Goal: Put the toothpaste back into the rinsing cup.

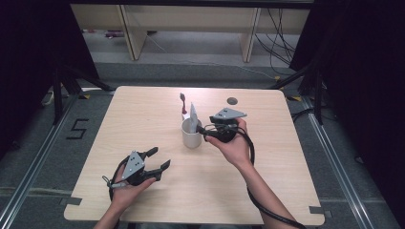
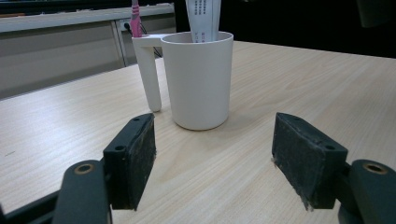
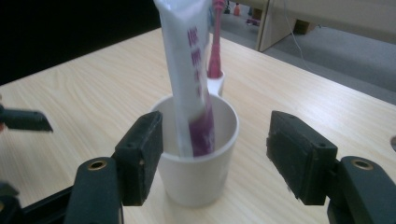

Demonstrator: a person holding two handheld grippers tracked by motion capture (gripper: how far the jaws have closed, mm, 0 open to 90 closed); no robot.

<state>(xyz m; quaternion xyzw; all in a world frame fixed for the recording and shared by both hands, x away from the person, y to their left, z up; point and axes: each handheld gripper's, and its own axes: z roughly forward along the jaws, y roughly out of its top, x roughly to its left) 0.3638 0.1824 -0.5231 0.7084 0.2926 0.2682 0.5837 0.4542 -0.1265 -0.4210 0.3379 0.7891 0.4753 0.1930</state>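
A white cup (image 1: 191, 135) stands upright near the middle of the wooden table (image 1: 143, 109). A white and purple toothpaste tube (image 1: 193, 118) leans inside it. A pink toothbrush (image 1: 183, 102) stands in a small white holder on the cup's far side. My right gripper (image 1: 203, 130) is just right of the cup and points at it. In the right gripper view this gripper (image 3: 215, 158) is open, with the cup (image 3: 198, 186) and tube (image 3: 187, 79) close ahead and its pads touching neither. My left gripper (image 1: 160, 158) sits open at the front left, empty, facing the cup (image 2: 198, 79).
A small dark round hole (image 1: 232, 100) lies in the tabletop behind the right gripper. Beyond the table's far edge are wooden furniture legs (image 1: 133, 36) and loose cables (image 1: 279, 38) on the floor. A "5" (image 1: 78, 129) is marked on the floor at the left.
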